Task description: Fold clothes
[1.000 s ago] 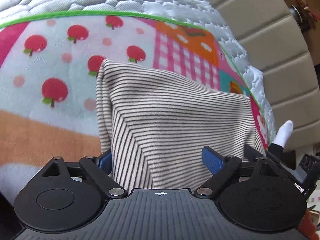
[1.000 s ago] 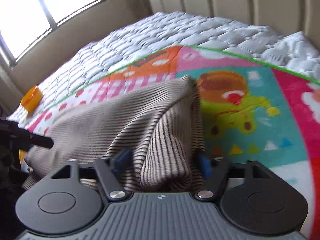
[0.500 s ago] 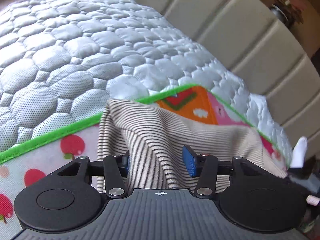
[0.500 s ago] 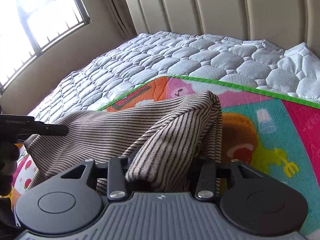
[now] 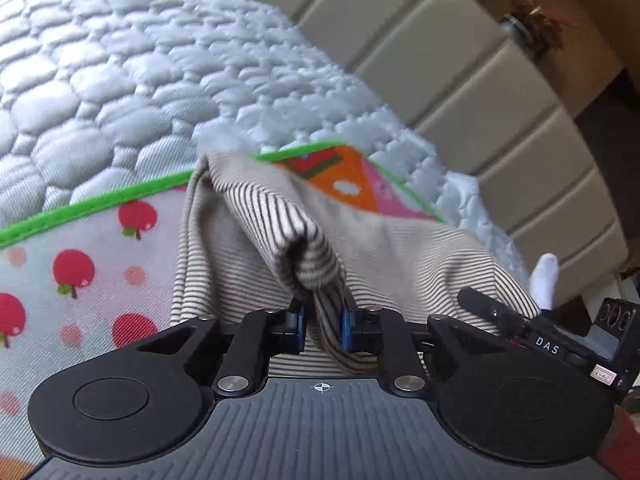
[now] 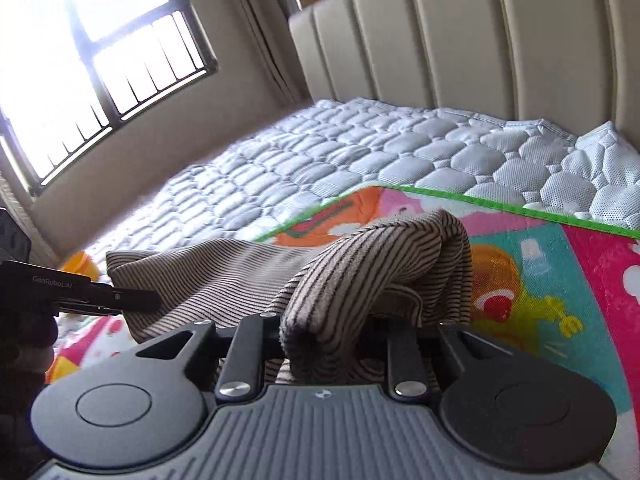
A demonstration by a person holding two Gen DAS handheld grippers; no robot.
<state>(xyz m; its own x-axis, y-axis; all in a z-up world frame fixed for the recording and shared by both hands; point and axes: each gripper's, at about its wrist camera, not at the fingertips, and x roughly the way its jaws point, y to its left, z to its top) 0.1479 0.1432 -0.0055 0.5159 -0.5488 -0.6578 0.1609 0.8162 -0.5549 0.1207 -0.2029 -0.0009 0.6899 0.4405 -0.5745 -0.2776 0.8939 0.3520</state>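
Observation:
A beige garment with thin dark stripes (image 5: 400, 248) lies on a colourful play mat (image 5: 80, 264) on the bed. My left gripper (image 5: 323, 330) is shut on a bunched edge of the garment at its near left corner. My right gripper (image 6: 328, 340) is shut on the garment (image 6: 360, 264) at the other near corner; its fingertips are hidden under the cloth. Both corners are lifted and the cloth sags between them. The left gripper also shows at the left of the right wrist view (image 6: 120, 300), and the right gripper at the right of the left wrist view (image 5: 520, 320).
The mat (image 6: 560, 280) has a green border and lies on a white quilted mattress (image 5: 120, 80). A beige padded headboard (image 6: 480, 40) stands behind. A window (image 6: 80, 60) is at the left. An orange object (image 6: 80, 264) lies on the bed beyond the garment.
Both grippers have closed on the garment's near corners and lifted them, tilting up toward the headboard. The cloth has bunched between the jaws.

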